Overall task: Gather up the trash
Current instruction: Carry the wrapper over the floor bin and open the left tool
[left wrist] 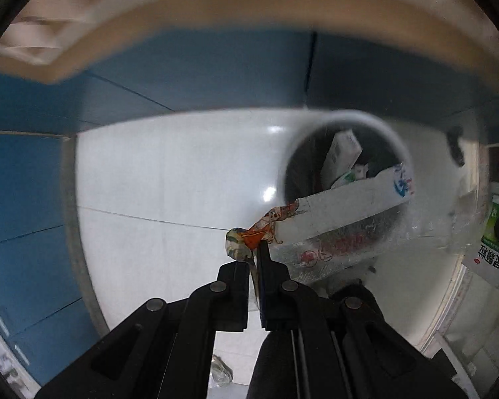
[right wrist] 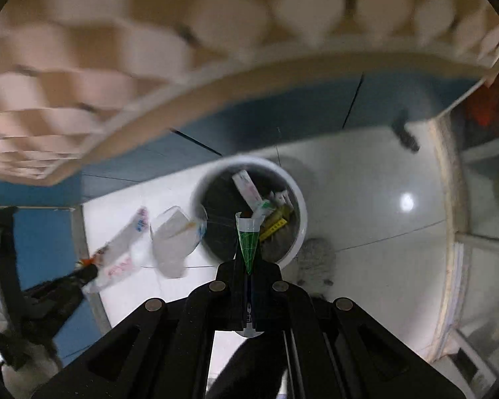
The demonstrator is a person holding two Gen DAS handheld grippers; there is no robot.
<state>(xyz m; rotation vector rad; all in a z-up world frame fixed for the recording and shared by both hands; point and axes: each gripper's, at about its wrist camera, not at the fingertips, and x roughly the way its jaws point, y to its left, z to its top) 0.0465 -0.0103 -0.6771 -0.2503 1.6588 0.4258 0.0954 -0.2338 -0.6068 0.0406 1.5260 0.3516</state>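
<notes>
My left gripper points down and is shut on the crumpled colourful end of a long clear plastic wrapper. The wrapper reaches right across the rim of a round white trash bin on the floor, which holds a white carton and other scraps. My right gripper hangs above the same bin, shut on a small green-and-white wrapper. In the right wrist view the left gripper and its wrapper are to the left of the bin. A clear bag hangs at the bin's left rim.
White floor tiles lie around the bin. Blue cabinet fronts stand behind it under a beige counter edge. A grey fuzzy thing lies by the bin's right side. A green-and-white package sits on shelving at far right.
</notes>
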